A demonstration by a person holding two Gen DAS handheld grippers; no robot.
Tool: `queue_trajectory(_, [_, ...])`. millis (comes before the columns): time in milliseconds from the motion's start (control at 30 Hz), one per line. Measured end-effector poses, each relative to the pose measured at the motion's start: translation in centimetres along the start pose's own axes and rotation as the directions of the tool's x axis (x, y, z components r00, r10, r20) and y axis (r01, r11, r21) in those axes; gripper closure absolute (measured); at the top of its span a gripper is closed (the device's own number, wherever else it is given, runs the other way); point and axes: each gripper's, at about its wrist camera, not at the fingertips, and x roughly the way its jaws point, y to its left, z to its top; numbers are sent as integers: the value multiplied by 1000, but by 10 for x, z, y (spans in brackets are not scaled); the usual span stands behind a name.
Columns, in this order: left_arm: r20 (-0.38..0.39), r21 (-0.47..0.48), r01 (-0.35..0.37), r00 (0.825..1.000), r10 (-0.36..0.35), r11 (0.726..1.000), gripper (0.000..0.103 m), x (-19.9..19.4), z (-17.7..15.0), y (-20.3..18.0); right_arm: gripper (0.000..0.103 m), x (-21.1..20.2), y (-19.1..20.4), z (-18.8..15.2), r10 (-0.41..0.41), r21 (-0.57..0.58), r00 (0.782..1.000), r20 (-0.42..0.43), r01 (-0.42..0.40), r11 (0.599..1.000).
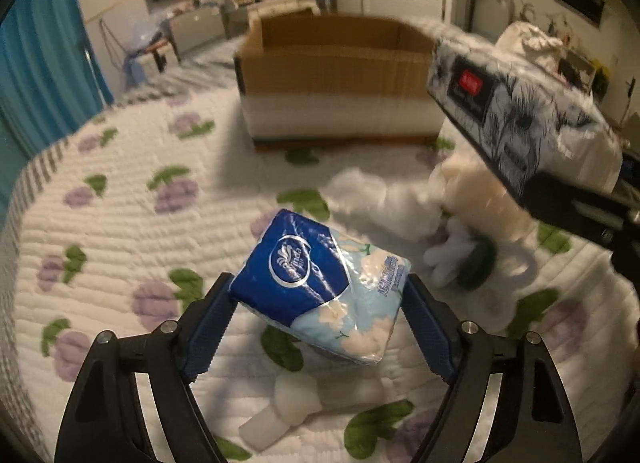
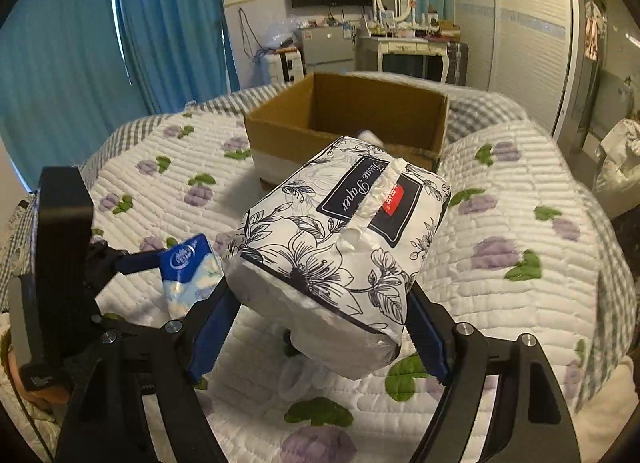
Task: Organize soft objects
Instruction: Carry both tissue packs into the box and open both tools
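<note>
My left gripper (image 1: pixel 320 295) is shut on a blue tissue pack (image 1: pixel 320 283) and holds it above the quilt; the pack also shows at the left of the right wrist view (image 2: pixel 188 267). My right gripper (image 2: pixel 320 303) is shut on a black-and-white floral tissue pack (image 2: pixel 340 239), held above the bed; it shows at the upper right of the left wrist view (image 1: pixel 520 111). An open cardboard box (image 1: pixel 332 63) stands ahead on the bed, also in the right wrist view (image 2: pixel 348 119). White soft toys (image 1: pixel 452 223) lie on the quilt to the right.
The bed has a white quilt with purple flowers (image 2: pixel 520 247). A white soft item (image 1: pixel 288 411) lies under my left gripper. Blue curtains (image 2: pixel 120 23), a dresser with mirror (image 2: pixel 400 39) and a wardrobe stand beyond the bed.
</note>
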Motion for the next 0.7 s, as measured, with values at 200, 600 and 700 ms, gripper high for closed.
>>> queue_trajectory(200, [90,-13,-45,995,46,999,21,-42,25,1,24,-41,0,21,-16,-30,996,83,18,999])
queue_trajectory(600, [233,-106,-48,970,72,993,21,-81,98,25,24,-103,-20,98,-30,-84,969,245,52,995])
queue_trajectory(700, [266,-102,-68,959,93,992,21,-82,124,28,24,-104,-27,119,-19,-98,963,270,47,994])
